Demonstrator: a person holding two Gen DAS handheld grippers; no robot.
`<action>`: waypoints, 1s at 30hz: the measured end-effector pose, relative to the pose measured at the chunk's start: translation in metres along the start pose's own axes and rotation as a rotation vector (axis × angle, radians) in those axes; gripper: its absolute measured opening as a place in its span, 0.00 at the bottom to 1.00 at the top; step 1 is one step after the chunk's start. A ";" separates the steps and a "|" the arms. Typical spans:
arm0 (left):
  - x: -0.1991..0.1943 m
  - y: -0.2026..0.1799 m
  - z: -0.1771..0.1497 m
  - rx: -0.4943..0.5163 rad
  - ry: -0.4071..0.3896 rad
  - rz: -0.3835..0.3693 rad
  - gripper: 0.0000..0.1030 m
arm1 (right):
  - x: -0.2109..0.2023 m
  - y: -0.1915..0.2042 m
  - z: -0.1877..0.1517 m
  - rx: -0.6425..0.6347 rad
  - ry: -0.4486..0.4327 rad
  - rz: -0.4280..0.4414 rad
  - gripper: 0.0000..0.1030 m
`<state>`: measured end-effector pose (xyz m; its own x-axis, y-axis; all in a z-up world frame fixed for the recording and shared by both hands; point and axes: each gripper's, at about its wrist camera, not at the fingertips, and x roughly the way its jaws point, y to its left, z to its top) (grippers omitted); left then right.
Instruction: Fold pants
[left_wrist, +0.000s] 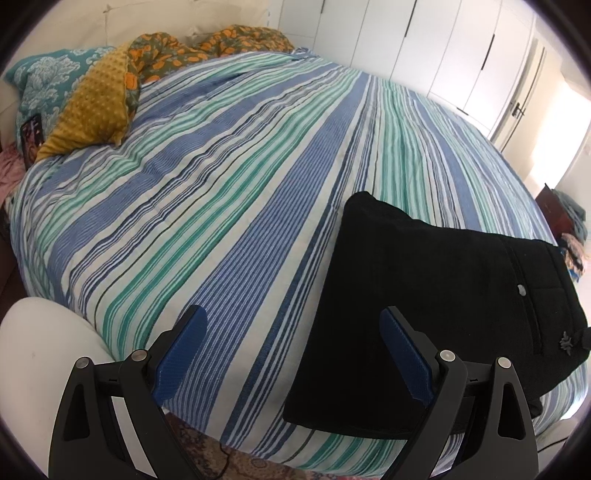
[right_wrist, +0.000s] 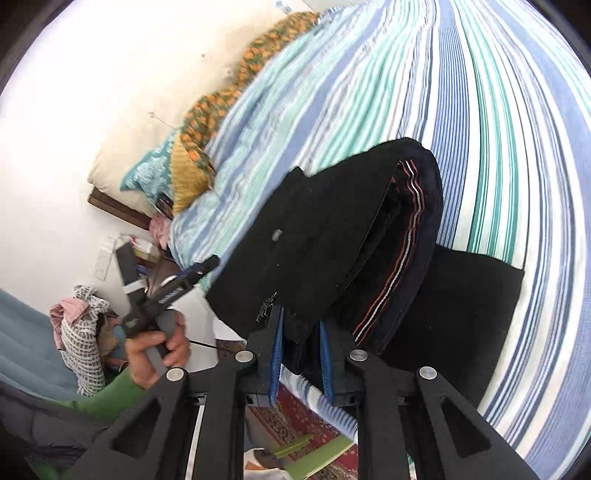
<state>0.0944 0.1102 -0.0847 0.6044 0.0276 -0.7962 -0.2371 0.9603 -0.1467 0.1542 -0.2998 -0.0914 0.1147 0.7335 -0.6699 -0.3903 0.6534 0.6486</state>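
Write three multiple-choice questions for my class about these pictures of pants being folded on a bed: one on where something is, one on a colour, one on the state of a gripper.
1. Where do the pants lie?
A. on the floor
B. near the edge of the bed
C. on the pillows

2. What colour are the pants?
A. black
B. red
C. white

3. How is the right gripper?
A. open and empty
B. out of view
C. shut on the pants

Answers:
1 B: the pants lie on the striped bedspread near its edge.
2 A: the cloth is black, with thin stripes inside the waistband.
3 C: the right gripper pinches a fold of the pants, while the left gripper is open and empty.
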 end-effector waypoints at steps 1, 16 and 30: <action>-0.003 -0.003 0.000 0.012 -0.010 -0.006 0.92 | -0.009 0.003 -0.003 -0.007 -0.011 0.002 0.17; -0.010 -0.050 -0.015 0.223 -0.004 -0.066 0.92 | -0.022 -0.047 -0.071 0.096 -0.016 -0.225 0.17; -0.003 -0.067 -0.029 0.335 0.033 0.008 0.92 | -0.026 0.015 0.025 -0.177 -0.245 -0.361 0.29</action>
<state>0.0864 0.0374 -0.0896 0.5776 0.0314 -0.8157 0.0252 0.9981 0.0562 0.1682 -0.3045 -0.0552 0.4758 0.5019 -0.7223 -0.4334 0.8484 0.3040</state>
